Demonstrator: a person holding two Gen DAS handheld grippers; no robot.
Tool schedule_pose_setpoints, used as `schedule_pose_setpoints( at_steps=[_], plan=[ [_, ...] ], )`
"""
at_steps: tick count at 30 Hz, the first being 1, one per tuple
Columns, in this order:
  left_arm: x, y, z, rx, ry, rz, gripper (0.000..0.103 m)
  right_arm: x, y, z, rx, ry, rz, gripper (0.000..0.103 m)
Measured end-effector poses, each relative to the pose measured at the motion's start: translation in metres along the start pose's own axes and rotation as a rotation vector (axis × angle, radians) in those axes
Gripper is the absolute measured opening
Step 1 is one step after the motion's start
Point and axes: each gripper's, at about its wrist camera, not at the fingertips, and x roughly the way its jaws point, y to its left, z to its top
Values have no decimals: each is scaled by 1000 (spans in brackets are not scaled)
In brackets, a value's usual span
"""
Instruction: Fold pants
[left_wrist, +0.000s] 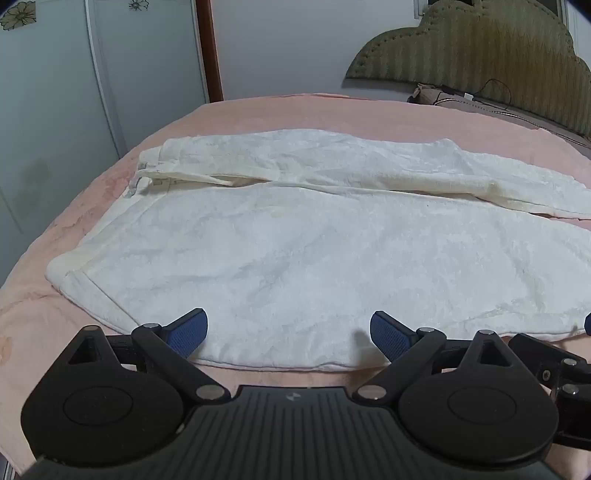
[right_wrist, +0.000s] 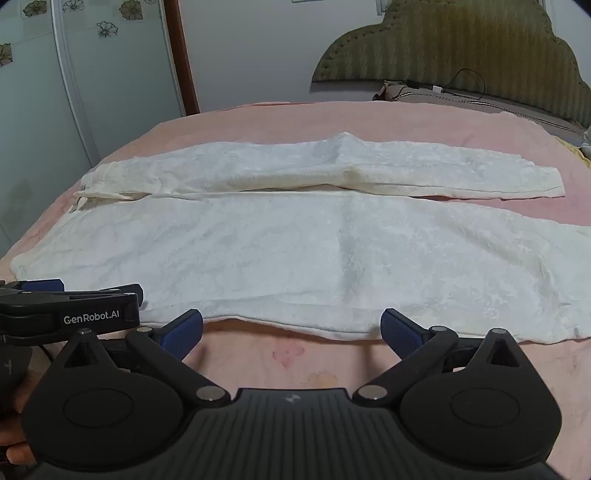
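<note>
White pants (left_wrist: 314, 251) are laid flat on the pink bedspread (left_wrist: 110, 177) of a bed; long axis runs L–R across both views, waistband at L, leg hems at R, legs side by side; near leg edge is straddled by L tool (left_wrist: 288, 334), jaws spread wide, nothing gripped; R tool (right_wrist: 291, 330) likewise wide open, just short of the near edge; padded headboard (right_wrist: 461, 44) seen at far R.

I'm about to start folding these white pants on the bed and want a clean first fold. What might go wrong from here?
1. The near leg of the white pants is wide; with the left tool and right tool close together at its near edge, the unsupported ends may sag or twist.
2. The soft pink blanket could get pinched along with the hem.
3. The legs lie slightly splayed, so the hems may not line up.
</note>
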Motion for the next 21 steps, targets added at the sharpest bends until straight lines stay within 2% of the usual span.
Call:
schedule_pose_setpoints(
  at_steps=[21],
  plan=[
    [0,-3,-3,11,-8,-3,97,5,-8,-3,47,15,-3,103]
  ],
)
